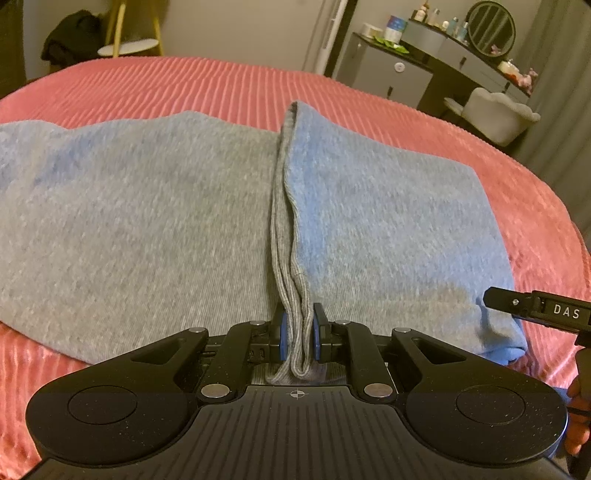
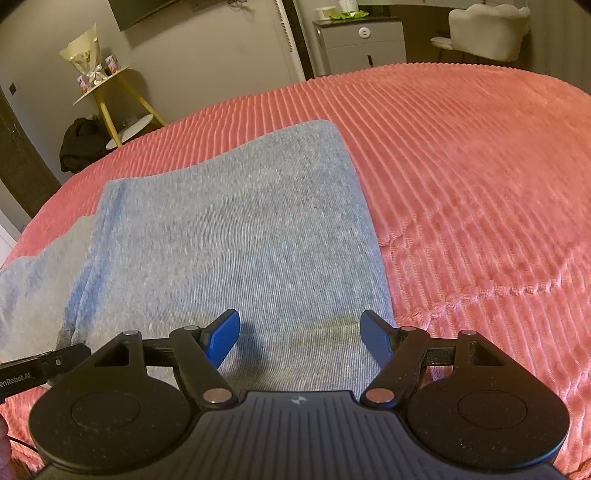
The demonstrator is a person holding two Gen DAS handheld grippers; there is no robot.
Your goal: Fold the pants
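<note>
Grey knit pants point(image 1: 147, 206) lie flat on the pink ribbed bedspread point(image 1: 221, 85). One part is folded over, its layered edge point(image 1: 286, 229) running away from me. My left gripper point(image 1: 297, 314) is shut on that edge at the near end. In the right wrist view the folded pants point(image 2: 236, 236) lie below my right gripper point(image 2: 299, 325), which is open, its blue pads point(image 2: 225, 336) hovering over the near edge of the cloth. The right gripper's side also shows in the left wrist view point(image 1: 535, 308).
The bedspread point(image 2: 461, 184) stretches wide to the right. Beyond the bed stand a yellow-legged side table point(image 2: 107, 92), a grey cabinet point(image 2: 362, 44), a white chair point(image 2: 484, 31) and a dresser with a round mirror point(image 1: 489, 27).
</note>
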